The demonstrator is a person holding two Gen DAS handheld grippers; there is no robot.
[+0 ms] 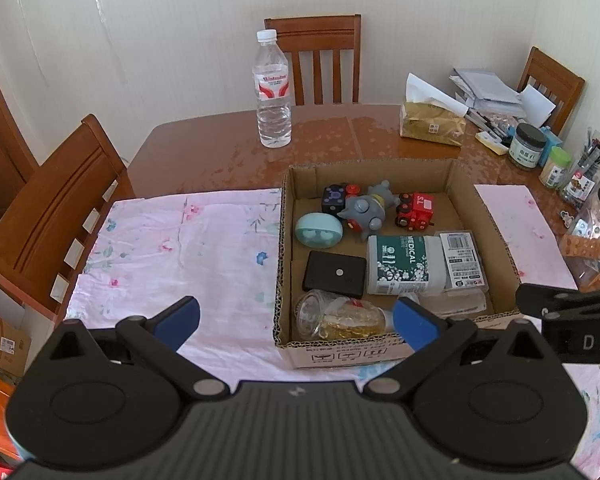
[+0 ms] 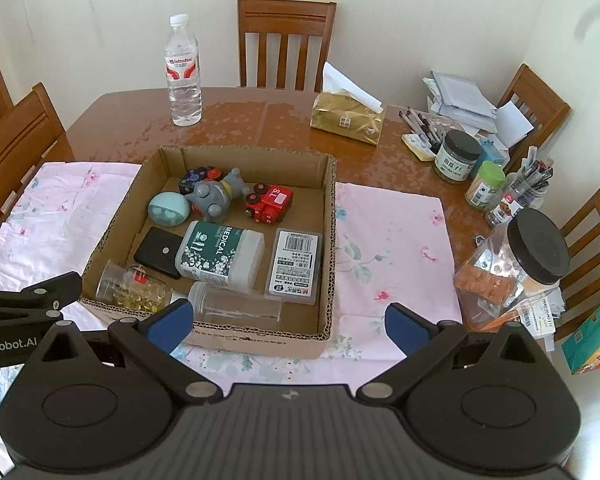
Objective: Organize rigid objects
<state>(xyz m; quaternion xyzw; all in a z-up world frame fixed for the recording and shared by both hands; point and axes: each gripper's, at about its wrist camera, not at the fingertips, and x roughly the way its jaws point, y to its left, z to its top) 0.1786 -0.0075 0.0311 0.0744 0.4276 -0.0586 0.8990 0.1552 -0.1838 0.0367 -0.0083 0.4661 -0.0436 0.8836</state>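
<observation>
A shallow cardboard box (image 2: 328,240) sits on a pink floral cloth (image 1: 180,248) spread over a wooden dining table (image 2: 284,120), and the rigid objects all lie inside it. Along the far side are a dark cube toy (image 2: 196,178), a grey robot-like figure (image 2: 216,196), a red toy train (image 2: 270,204) and a pale blue dome-shaped case (image 2: 168,208). In the middle, a flat black box (image 2: 158,252) lies beside a white bottle with a green "MEDICAL" label (image 2: 220,256); that bottle lies on its side, its long axis slanting from the near right toward the far left of the right wrist view. To its right a clear plastic case with a barcode label (image 2: 296,268) lies flat, its long axis running near to far. At the near edge, a glass jar of golden capsules (image 2: 134,288) lies on its side, long axis along the box's front wall, its open end to the left. Next to it a clear empty container (image 2: 236,308) also lies on its side along the same wall.

The left gripper (image 1: 296,320) hovers above the box's near left corner, jaws spread wide and holding nothing. The right gripper (image 2: 288,320) hovers over the near right edge, also wide apart and empty.

A water bottle (image 1: 272,92) stands upright on the table beyond the box, well apart from a gold tissue pack (image 2: 348,116).
</observation>
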